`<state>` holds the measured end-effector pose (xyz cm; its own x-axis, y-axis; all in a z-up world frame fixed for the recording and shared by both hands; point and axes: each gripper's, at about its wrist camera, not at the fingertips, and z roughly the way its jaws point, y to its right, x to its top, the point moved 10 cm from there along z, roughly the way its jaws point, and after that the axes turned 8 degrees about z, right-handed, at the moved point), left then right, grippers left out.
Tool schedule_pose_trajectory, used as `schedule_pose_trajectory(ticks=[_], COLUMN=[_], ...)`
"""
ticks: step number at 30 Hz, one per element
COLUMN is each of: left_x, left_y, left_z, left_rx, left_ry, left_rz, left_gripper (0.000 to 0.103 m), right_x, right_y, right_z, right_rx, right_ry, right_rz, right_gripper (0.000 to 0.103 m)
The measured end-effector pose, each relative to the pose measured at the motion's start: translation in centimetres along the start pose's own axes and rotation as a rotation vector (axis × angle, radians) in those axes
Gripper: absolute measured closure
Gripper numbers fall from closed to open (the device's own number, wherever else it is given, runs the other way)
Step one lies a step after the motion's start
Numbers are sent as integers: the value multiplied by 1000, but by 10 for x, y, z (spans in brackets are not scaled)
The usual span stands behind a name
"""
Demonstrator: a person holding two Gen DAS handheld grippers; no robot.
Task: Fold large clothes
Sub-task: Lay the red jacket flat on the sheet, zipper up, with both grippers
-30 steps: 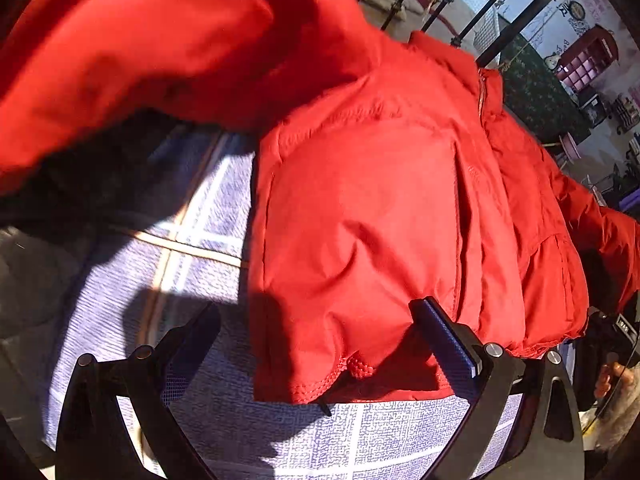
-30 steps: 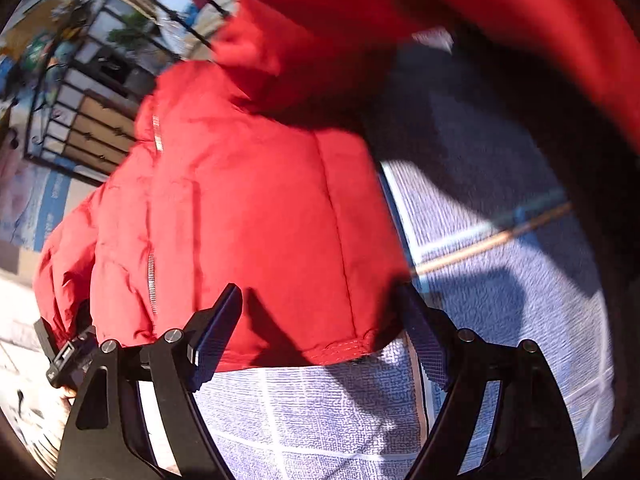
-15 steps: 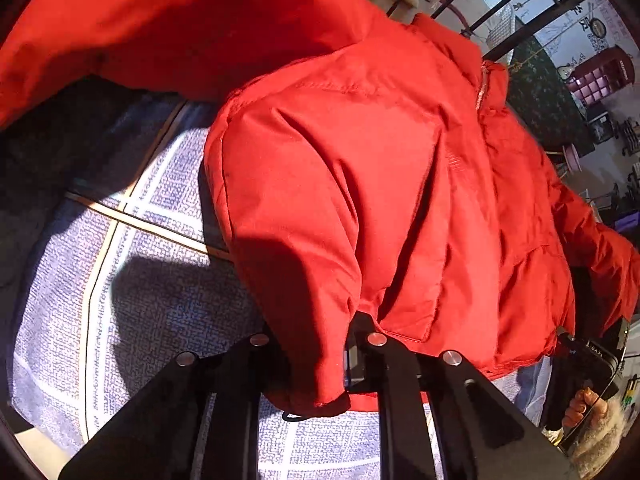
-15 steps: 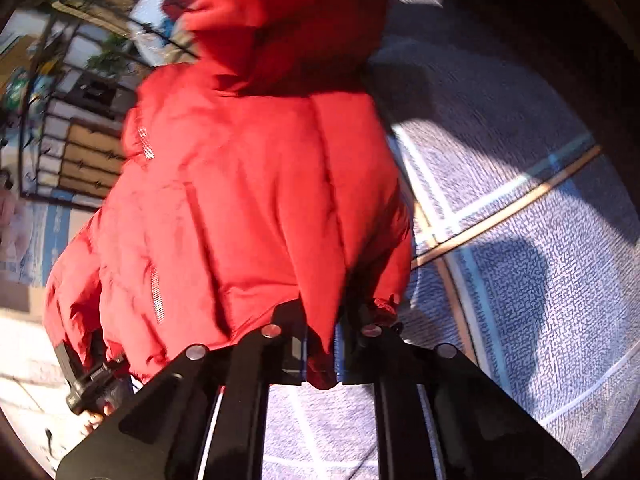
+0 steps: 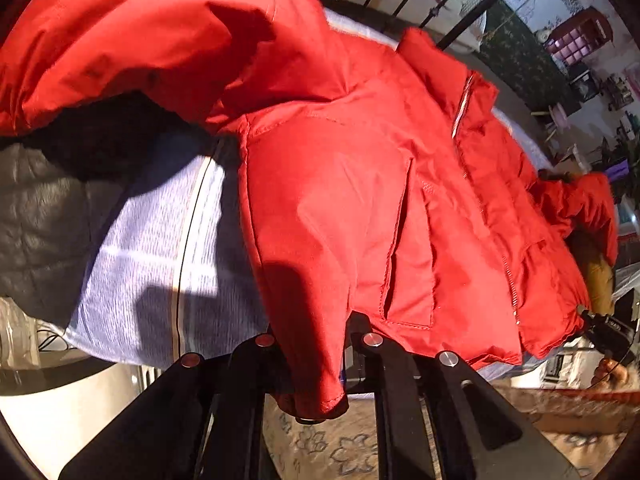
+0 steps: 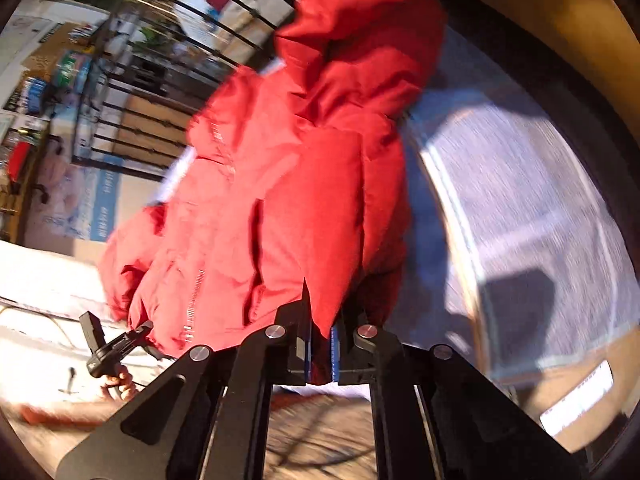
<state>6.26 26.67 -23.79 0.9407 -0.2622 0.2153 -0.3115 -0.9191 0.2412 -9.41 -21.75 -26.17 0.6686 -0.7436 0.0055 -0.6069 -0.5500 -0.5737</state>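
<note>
A lived-in home bedroom: a black iron bedstead (image 5: 448, 0) at the top, a checked bedsheet (image 5: 160, 248), a patterned rug (image 5: 340, 448) below.

Hard warm sunlight glaring off the red jacket (image 5: 344, 208), dark shadows falling beside the fingers (image 6: 306, 344), motion blur smearing the right view, fisheye bending the edges

red padded zip-front jacket (image 5: 360, 216) — lifted by its hem

glossy quilted fabric with a stand-up collar and a flapped pocket; the bottom corners are pinched and raised, the body slopes down to a pale blue checked surface — one sleeve arches overhead.
</note>
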Motion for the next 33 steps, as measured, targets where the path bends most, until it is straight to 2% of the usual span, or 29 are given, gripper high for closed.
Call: schedule_pose_trajectory(ticks=[3,4,5,7,8,11,13,15,16,17,19,20,22,24,26,27,29,30,31,33], left_x=[-23,-24,-24,-21,-20,-17,-16,-9,-2,6,23,33,48,52,48,38,24,21,22,23], left_y=[-10,-14,-17,-24,-26,-37,-44,-43,-39,-25,8,29,73,98,115,117,107,106,102,97], left_z=[47,56,66,75,73,52,19,-24,-45,-59,-74,-70,-50,-17,33,53,92,98,104,110], left_rx=[87,121,165,230,227,261,281,305,313,302,257,236,179,143,110,124,196,206,201,180], left_ry=[-56,-50,-29,-31,-28,-30,25,115,165,206,262,262,255,200,102,43,-52,-60,-48,-52], left_rz=[-10,-17,-23,-40,-55,-34,-33,-13,1,20,85,131,195,217,220,225,247,252,247,216], left_gripper=[78,68,50,35,35,34,34,34,34,34,34,34,34,34,34,34,33,31,27,22], right_x=[-9,-9,-8,-4,-2,-2,-1,1,3,4,-2,-7,-16,-15,-13,-10,-8,-8,-9,-9], right_y=[29,37,41,48,51,47,37,10,-9,-21,-58,-80,-97,-94,-82,-71,-45,-42,-42,-41], right_z=[27,43,52,65,69,60,40,10,-5,-11,-18,-8,14,41,69,85,110,115,121,125], right_rx=[-105,-155,-180,-196,-216,-282,-352,-410,-441,-439,-372,-318,-281,-310,-361,-396,-447,-443,-428,-452], right_ry=[3,-7,-8,4,2,5,32,96,141,166,185,157,101,58,11,-15,-67,-61,-47,-22], right_rz=[-12,-31,-28,5,8,-41,-105,-208,-293,-351,-474,-538,-603,-610,-599,-596,-568,-567,-587,-610], right_gripper=[96,94,90,83,74,69,69,68,62,51,46,46,46,46,46,46,46,43,34,29])
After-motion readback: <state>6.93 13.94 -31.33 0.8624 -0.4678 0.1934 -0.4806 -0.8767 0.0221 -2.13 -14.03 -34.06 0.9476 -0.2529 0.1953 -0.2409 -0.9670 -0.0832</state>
